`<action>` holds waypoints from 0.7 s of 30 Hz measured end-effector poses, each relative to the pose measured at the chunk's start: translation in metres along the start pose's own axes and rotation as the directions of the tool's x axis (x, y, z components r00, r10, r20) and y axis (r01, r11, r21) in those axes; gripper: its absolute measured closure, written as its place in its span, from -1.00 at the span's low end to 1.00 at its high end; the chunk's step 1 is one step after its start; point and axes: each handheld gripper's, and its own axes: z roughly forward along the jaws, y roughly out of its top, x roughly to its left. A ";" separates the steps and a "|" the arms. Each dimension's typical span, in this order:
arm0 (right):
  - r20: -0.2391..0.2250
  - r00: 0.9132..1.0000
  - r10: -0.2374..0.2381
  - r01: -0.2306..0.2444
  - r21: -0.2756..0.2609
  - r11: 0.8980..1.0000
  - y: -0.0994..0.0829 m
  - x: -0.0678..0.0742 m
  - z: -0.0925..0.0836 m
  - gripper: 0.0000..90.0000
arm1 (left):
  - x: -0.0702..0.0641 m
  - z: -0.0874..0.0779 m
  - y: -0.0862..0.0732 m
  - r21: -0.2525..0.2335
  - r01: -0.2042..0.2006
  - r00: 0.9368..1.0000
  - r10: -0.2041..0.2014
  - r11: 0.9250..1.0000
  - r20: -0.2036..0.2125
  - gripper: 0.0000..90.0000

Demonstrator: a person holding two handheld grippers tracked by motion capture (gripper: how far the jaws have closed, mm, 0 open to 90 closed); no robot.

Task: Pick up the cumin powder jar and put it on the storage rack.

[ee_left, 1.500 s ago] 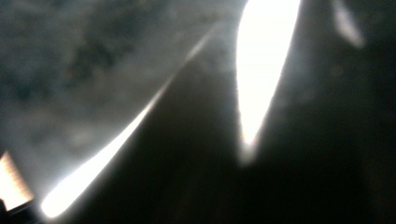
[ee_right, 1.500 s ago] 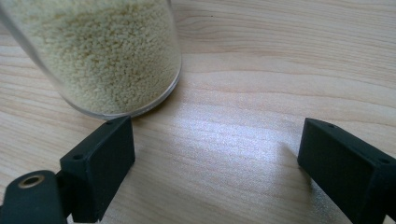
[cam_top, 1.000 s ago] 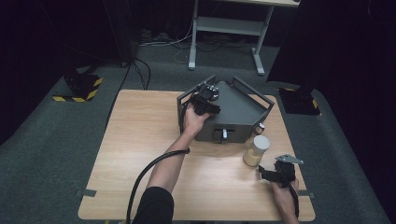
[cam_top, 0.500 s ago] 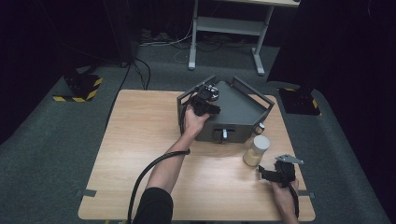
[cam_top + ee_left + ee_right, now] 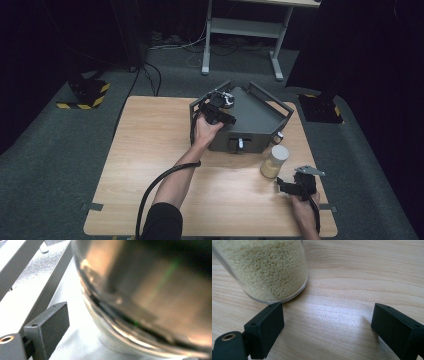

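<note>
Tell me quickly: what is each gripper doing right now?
Left gripper: jaws have just been opening beside a shiny metal bowl on the grey tray; not gripping it.
Right gripper: open, holding nothing, next to the jar of grains.

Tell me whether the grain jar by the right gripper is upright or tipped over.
Upright. The jar stands on its base on the table, white lid on top, with yellowish grains filling it; the right gripper sits just beside it.
</note>
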 end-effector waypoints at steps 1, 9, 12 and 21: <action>0.000 1.000 0.000 0.000 0.000 1.000 0.000 0.000 0.000 -0.77 | 0.000 0.000 0.000 -0.001 0.003 1.000 -0.003 1.000 -0.002 -0.88; 0.000 1.000 0.000 0.000 0.000 1.000 0.000 0.000 0.000 -0.77 | 0.005 -0.008 0.012 0.067 -0.086 0.996 0.087 0.994 -0.015 -0.89; 0.000 1.000 0.000 0.000 0.000 1.000 0.000 0.000 0.000 -0.77 | 0.004 -0.010 0.010 0.060 -0.085 0.996 0.086 0.995 -0.018 -0.90; 0.001 1.000 0.000 0.000 0.000 1.000 0.000 0.000 0.000 -0.77 | 0.004 -0.015 -0.005 -0.023 -0.011 1.000 0.011 1.000 0.006 -0.90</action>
